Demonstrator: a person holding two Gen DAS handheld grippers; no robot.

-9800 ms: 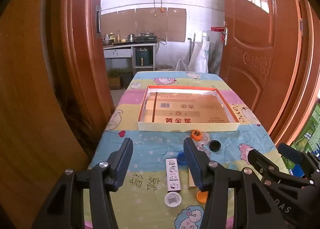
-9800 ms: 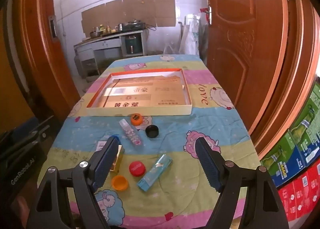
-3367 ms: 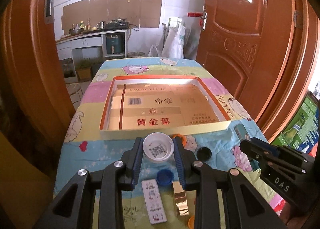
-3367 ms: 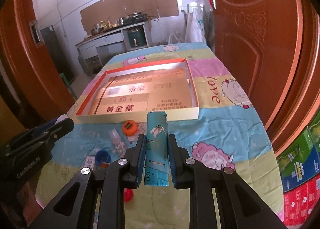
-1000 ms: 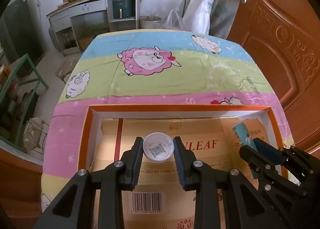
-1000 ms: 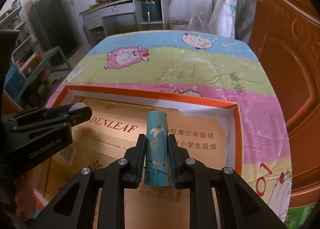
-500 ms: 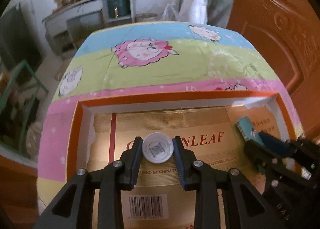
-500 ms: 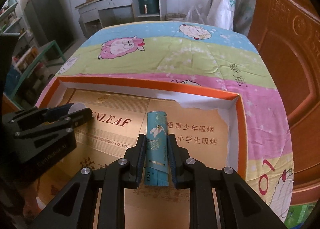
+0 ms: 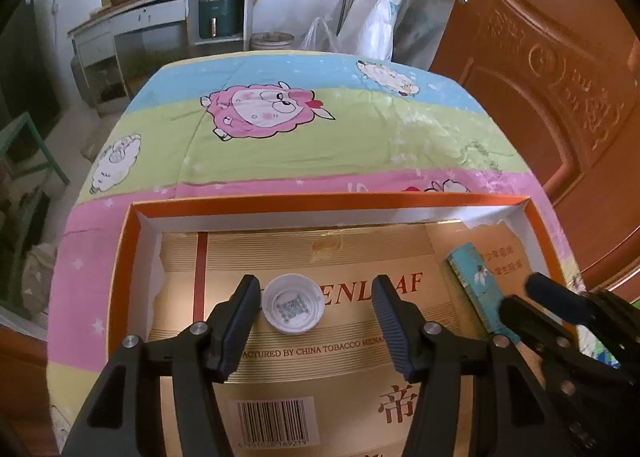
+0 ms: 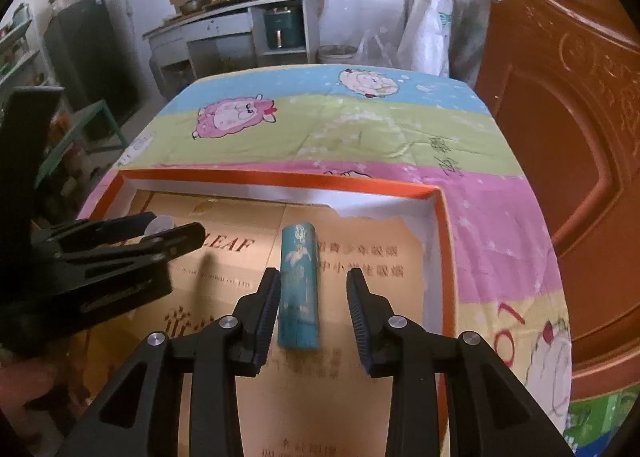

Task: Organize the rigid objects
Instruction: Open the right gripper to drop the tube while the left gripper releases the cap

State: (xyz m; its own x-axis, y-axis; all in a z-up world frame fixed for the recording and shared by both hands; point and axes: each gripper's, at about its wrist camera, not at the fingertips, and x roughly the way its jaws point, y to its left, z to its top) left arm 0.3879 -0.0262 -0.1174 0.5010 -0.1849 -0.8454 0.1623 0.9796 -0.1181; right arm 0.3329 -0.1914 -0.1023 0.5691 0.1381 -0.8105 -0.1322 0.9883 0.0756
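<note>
A shallow cardboard tray with an orange rim point(image 9: 328, 199) point(image 10: 280, 177) lies on the cartoon-print tablecloth. A white bottle cap point(image 9: 293, 308) rests on the tray floor between the fingers of my left gripper point(image 9: 316, 305), whose jaws are opening wide; the cap sits beside the left finger with a clear gap to the right one. A teal slim box point(image 10: 299, 289) point(image 9: 476, 281) lies on the tray floor between the fingers of my right gripper point(image 10: 314, 291), whose jaws are opening; neither pad presses on it. The left gripper point(image 10: 132, 237) shows at the left of the right wrist view.
The tablecloth point(image 9: 320, 137) stretches beyond the tray to the far table end. A brown wooden door point(image 9: 560, 77) stands at the right. A counter with pots and a cooker point(image 10: 248, 17) stands against the back wall, with bags leaning beside it.
Both grippers have opened. The white cap has dropped out of the left grip and the teal box out of the right grip; both now lie on the tray floor.
</note>
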